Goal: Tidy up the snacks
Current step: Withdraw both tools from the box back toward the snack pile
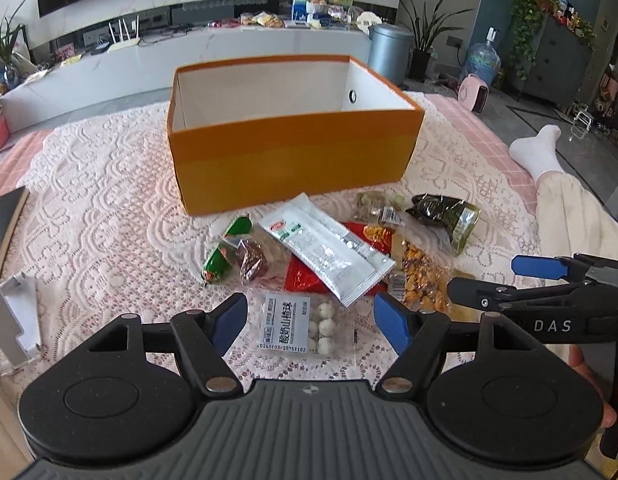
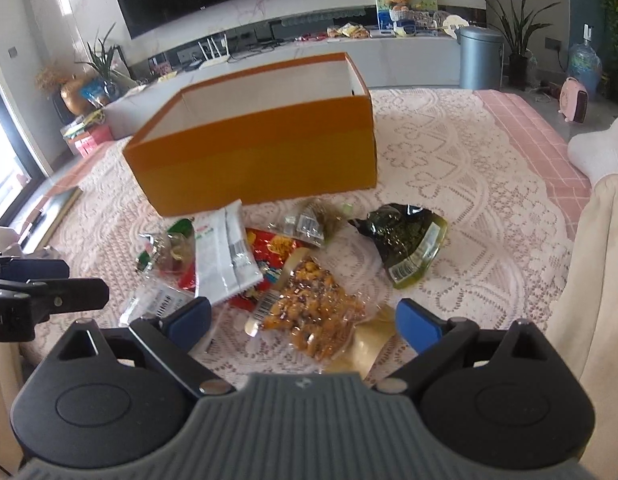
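An open orange box [image 1: 293, 160] [image 2: 261, 168] with a white inside stands on the lace cloth. In front of it lies a pile of snacks: a long white sachet [image 1: 329, 252] [image 2: 225, 256], a red packet [image 1: 305, 276] [image 2: 271, 246], a dark green packet [image 1: 449, 216] [image 2: 405, 240] and green-wrapped sweets [image 1: 221, 256]. My left gripper [image 1: 311, 322] is open just above a clear packet of white balls [image 1: 305, 326], its pads apart from it. My right gripper [image 2: 305, 320] [image 1: 505, 280] is open wide over an orange-yellow snack packet [image 2: 313, 312] [image 1: 421, 276], not touching it.
A person's leg with a white sock [image 1: 537, 152] [image 2: 601, 152] rests on the cloth at the right. A white stand [image 1: 9, 320] and a dark board [image 1: 5, 216] lie at the left edge. Behind the box are a low white cabinet and a grey bin [image 1: 389, 52].
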Demonstrator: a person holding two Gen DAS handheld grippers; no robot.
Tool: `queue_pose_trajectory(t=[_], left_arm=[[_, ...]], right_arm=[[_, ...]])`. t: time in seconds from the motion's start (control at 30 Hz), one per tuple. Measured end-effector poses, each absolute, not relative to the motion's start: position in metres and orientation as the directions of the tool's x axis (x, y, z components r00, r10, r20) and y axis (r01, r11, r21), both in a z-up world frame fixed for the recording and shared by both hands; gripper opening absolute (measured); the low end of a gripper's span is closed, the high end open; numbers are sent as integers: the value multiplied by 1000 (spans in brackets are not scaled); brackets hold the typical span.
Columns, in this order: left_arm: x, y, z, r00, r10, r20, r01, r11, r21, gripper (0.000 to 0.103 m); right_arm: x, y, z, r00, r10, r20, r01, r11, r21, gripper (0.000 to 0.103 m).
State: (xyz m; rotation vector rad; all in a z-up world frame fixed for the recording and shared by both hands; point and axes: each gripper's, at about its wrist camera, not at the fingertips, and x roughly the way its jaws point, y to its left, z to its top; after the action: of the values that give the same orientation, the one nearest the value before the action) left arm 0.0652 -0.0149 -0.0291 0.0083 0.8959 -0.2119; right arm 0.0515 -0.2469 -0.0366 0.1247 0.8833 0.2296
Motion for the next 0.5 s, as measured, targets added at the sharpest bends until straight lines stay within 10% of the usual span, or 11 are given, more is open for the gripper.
queue_pose_trajectory(t=[0.5], left_arm=[[92, -8, -62, 553, -191, -811, 174, 978, -113, 85]], right_arm=[[91, -241, -84, 527, 198, -827, -118, 980, 160, 95]])
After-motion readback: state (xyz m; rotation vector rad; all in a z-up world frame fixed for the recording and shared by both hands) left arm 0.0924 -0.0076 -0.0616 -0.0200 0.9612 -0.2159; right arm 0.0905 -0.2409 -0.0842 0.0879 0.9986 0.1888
